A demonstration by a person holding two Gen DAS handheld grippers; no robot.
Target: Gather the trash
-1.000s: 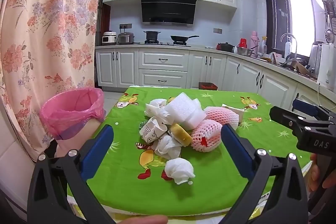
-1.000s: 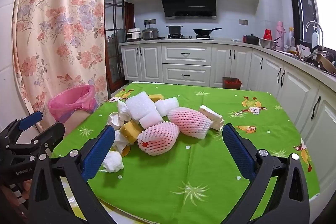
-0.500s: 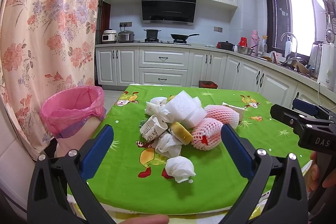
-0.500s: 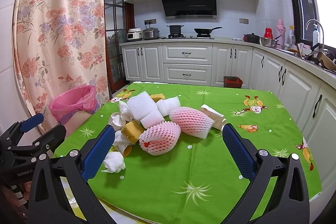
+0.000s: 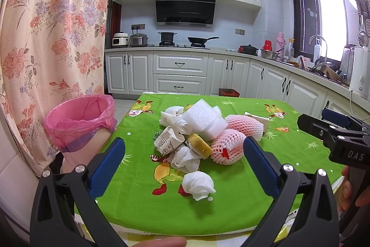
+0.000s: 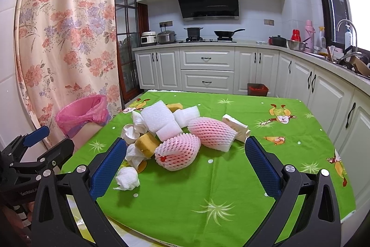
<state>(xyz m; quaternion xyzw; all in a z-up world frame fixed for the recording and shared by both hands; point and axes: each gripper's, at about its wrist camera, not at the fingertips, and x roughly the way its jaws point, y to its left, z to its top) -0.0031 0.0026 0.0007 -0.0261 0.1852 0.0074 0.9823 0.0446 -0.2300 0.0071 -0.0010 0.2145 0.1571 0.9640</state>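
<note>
While held above the near edge of the desk [image 5: 231, 207], both sets of tongs gape wide and grip nothing: left tongs [image 5: 183, 160] with blue pads either side of the trash heap, right tongs [image 6: 185, 161] likewise framing it. Draped over the desk, a green cartoon-print cloth. Straight ahead of the left tongs, nearest of all and a little apart from the heap, a crumpled white tissue ball [image 5: 198, 182]; just beyond it, a second wad of tissue [image 5: 186, 157] touching a yellow sponge [image 5: 200, 146] and a crushed paper cup [image 5: 168, 140]. Farther on, piled against these, white foam blocks [image 5: 203, 122] and two pink foam fruit nets [image 5: 229, 147], the nearer one resting against the sponge. Behind the nets, toward the right pad of the right tongs, a small white carton [image 6: 235, 127] lying on its side. Seen from the right tongs, same tissue ball just beside the left pad, nearer net centred between the pads. Off the desk, beyond the left pad of the left tongs, a bin lined with a pink bag [image 5: 81, 117], mouth open, standing close to a floral curtain [image 5: 53, 27]. At the right edge of the left view, the other tool's black body with part of a hand [image 5: 353, 189] beneath it. Farther back, white kitchen cabinets.
</note>
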